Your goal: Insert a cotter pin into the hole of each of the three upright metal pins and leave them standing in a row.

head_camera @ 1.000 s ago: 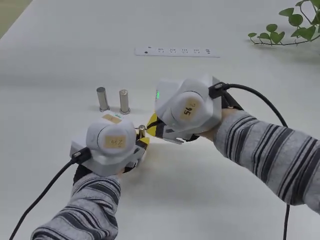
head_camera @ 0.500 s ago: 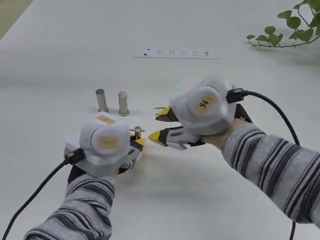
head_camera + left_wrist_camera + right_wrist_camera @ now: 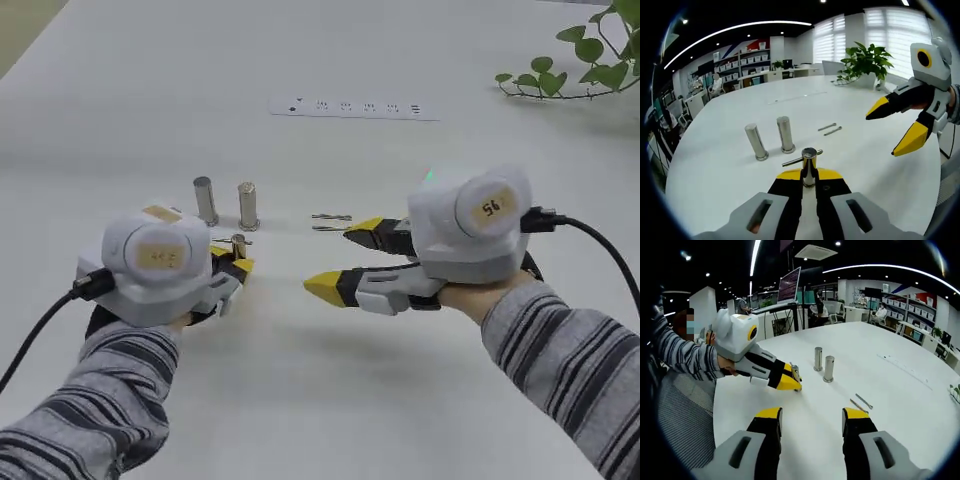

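Note:
My left gripper (image 3: 238, 264) is shut on a short metal pin (image 3: 238, 246), held upright just over the table with a cotter pin (image 3: 801, 159) through its hole. In the left gripper view the held pin (image 3: 809, 161) rises between the shut jaws. Two bare metal pins (image 3: 205, 199) (image 3: 248, 204) stand side by side just behind it. Two loose cotter pins (image 3: 330, 217) (image 3: 328, 228) lie on the table to their right. My right gripper (image 3: 332, 258) hovers open beside them with nothing in it. It faces the left gripper (image 3: 790, 382).
A white power strip (image 3: 345, 105) lies across the far middle of the white table (image 3: 330, 380). A leafy plant (image 3: 575, 60) trails in at the far right corner. Cables run back from both grippers.
My right gripper has pulled away to the right from the held pin and stands open. My left gripper has shifted left with the pin, whose cotter pin now shows.

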